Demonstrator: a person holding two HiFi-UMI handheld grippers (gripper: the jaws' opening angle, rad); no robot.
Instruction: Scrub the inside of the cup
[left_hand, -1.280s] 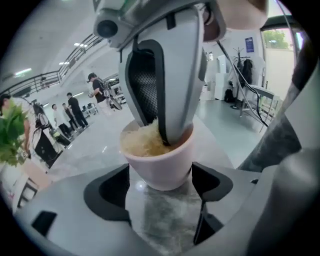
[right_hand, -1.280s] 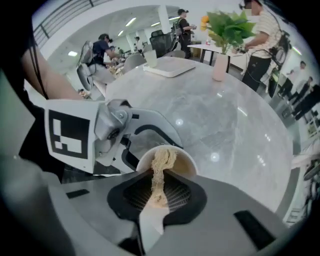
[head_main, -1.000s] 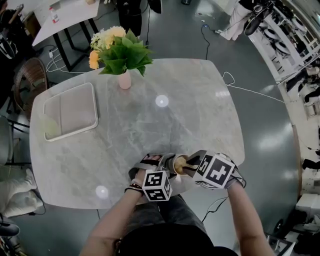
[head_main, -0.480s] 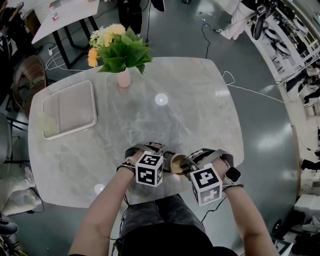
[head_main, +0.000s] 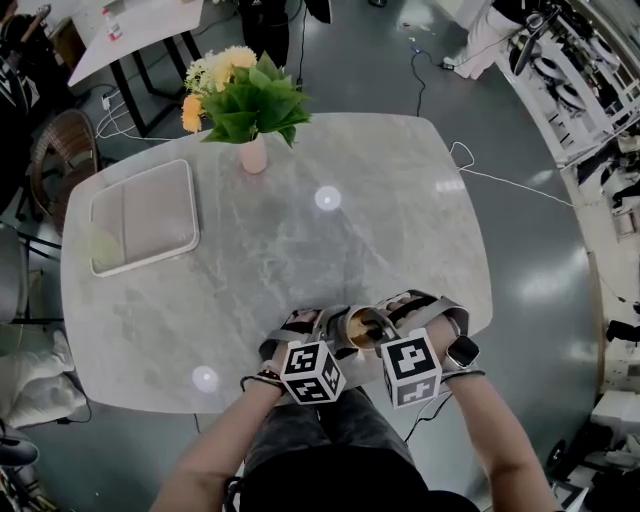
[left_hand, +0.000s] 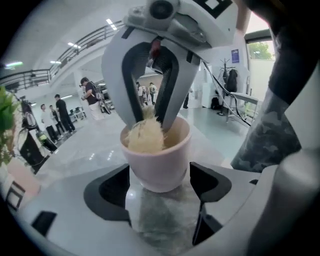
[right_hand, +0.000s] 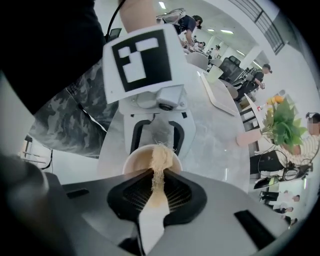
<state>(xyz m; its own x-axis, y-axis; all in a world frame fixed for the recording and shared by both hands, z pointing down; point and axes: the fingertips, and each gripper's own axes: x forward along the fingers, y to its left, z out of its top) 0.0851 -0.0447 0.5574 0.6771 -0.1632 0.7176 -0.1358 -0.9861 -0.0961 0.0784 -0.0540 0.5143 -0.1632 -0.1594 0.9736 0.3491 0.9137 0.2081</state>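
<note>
Pink cup (left_hand: 159, 162) at table's (head_main: 300, 230) near edge, btwn L gripper's (left_hand: 159, 192) opening jaws, pads just off walls. R gripper (right_hand: 159, 186) clamped on loofah scrubber (right_hand: 159, 157), tip inside cup. Cup prob. stiff, slick, breakable; grip lower walls.

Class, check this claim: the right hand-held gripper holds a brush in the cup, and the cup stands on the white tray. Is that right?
Not the tray. The head view shows the cup on the marble table, near the person; the white tray lies apart, far left. The right hand-held gripper does hold the brush in the cup.
</note>
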